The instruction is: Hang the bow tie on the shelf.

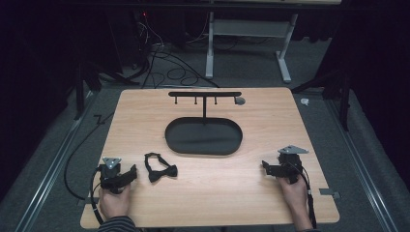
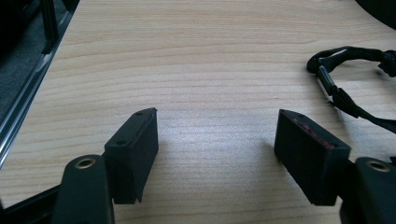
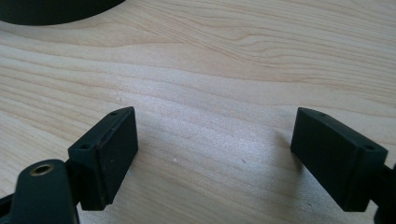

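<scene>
Claws (image 2: 217, 140) (image 3: 215, 154) wide open, empty

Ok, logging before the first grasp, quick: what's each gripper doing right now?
Left gripper: open, nothing between its jaws; the bow tie lies beside it on the table.
Right gripper: open, holding nothing, above bare wood.

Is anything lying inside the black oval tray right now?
The black oval tray looks bare inside; only the post of the hook rack rises at its far rim. Its dark floor could hide something small and black.
</scene>
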Demonstrator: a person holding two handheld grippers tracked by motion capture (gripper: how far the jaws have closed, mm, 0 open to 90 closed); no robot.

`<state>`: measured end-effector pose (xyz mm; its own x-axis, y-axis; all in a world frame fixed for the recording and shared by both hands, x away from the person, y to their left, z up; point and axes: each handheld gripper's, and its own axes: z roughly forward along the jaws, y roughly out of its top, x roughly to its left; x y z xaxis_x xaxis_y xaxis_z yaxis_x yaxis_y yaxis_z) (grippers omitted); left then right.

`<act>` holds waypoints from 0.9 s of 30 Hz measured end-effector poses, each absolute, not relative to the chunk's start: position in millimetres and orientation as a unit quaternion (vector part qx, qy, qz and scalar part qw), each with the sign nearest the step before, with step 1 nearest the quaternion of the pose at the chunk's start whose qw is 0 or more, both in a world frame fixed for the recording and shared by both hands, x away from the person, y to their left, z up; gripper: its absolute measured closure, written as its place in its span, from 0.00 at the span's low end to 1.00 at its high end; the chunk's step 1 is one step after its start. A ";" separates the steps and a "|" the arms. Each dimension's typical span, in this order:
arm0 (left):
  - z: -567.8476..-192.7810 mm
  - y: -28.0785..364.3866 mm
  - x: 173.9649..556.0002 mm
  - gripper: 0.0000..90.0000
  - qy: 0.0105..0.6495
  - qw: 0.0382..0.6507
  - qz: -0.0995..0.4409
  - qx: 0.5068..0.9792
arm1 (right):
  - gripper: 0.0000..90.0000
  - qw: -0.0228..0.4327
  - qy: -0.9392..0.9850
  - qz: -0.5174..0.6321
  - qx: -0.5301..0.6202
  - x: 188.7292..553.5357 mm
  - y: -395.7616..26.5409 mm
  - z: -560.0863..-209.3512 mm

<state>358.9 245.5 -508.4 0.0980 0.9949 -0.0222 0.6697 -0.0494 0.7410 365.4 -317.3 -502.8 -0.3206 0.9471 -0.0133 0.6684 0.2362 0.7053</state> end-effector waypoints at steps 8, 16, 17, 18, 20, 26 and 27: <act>-508.4 245.5 358.9 0.34 0.617 0.307 0.265 0.675 | 0.18 0.228 0.754 0.306 0.534 365.1 -317.1 -502.8; -508.5 245.6 359.0 0.34 0.617 0.308 0.265 0.674 | 0.18 0.227 0.756 0.306 0.533 364.7 -316.7 -502.7; -508.4 245.5 359.0 0.34 0.617 0.308 0.265 0.674 | 0.18 0.226 0.756 0.306 0.532 364.7 -316.7 -502.6; -508.4 245.6 359.0 0.34 0.617 0.308 0.265 0.674 | 0.18 0.226 0.756 0.306 0.532 364.6 -316.7 -502.6; -508.3 245.6 359.0 0.34 0.616 0.308 0.263 0.675 | 0.18 0.226 0.757 0.306 0.531 364.6 -316.8 -502.7; -508.3 245.7 359.1 0.33 0.616 0.308 0.263 0.676 | 0.18 0.226 0.756 0.307 0.532 364.6 -316.7 -502.8; -508.4 245.6 359.1 0.33 0.616 0.308 0.264 0.676 | 0.18 0.226 0.756 0.307 0.532 364.6 -316.7 -502.7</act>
<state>359.1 245.6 -508.4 0.1030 0.9944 -0.0229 0.6695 -0.0523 0.7409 364.6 -316.7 -502.7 -0.3317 0.9433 -0.0151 0.6657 0.2454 0.7047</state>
